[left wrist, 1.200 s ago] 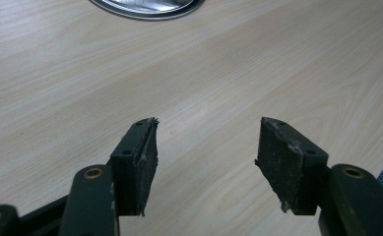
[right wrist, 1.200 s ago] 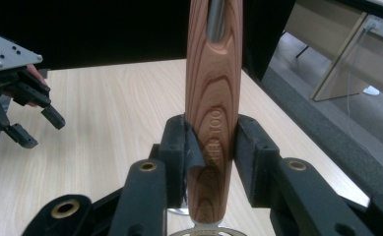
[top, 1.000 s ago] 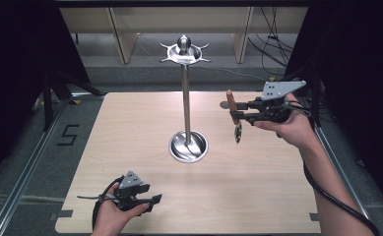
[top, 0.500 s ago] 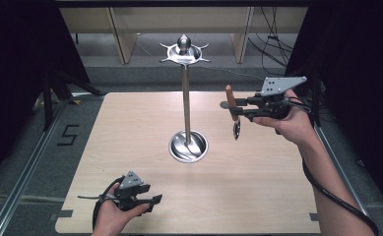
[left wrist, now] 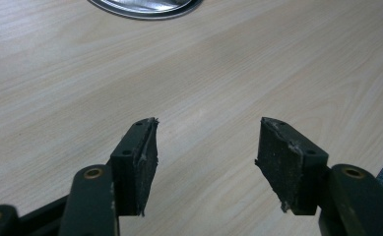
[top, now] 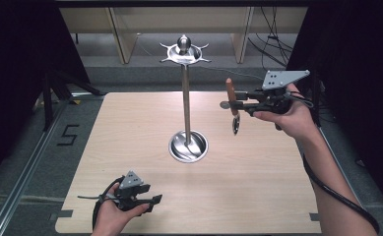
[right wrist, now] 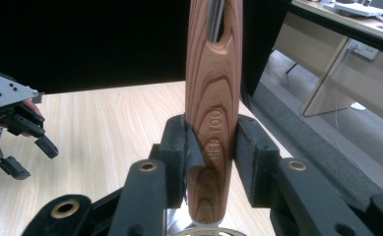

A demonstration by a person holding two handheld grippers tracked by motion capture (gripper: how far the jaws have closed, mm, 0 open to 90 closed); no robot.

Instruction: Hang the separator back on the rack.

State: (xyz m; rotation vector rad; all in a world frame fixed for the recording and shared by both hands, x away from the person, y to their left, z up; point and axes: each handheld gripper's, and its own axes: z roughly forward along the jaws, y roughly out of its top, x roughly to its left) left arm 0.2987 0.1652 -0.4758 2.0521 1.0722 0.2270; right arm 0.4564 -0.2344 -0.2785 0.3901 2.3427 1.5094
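Down at the near left edge of the pale wooden table (top: pixel 258 196) we see the left gripper (top: pixel 152 200), held low in the person's left hand (top: pixel 115 214), just inside the front edge. In the left gripper view its 2 black jaws stand wide apart with nothing between them, only bare wood, and the rim of the round shiny metal base (left wrist: pixel 144 5) shows at the top of that view. Around this gripper we have open tabletop on every side toward the middle.

At the centre stands the tall metal stand with a ball-topped hook ring (top: pixel 185 98), its post upright from the dish-shaped base, well apart from both grippers.

Further right, the right gripper (top: pixel 236 103) is held up above the table, beside the post near its upper half, with clear room between them. Its 2 jaws are closed on the wooden-handled utensil with a small round metal end (top: pixel 232 105), which hangs about upright, wooden handle up and metal end down. In the right gripper view the pads (right wrist: pixel 250 147) press the grained handle from both sides. The right hand (top: pixel 290 118) sits near the table's right edge.
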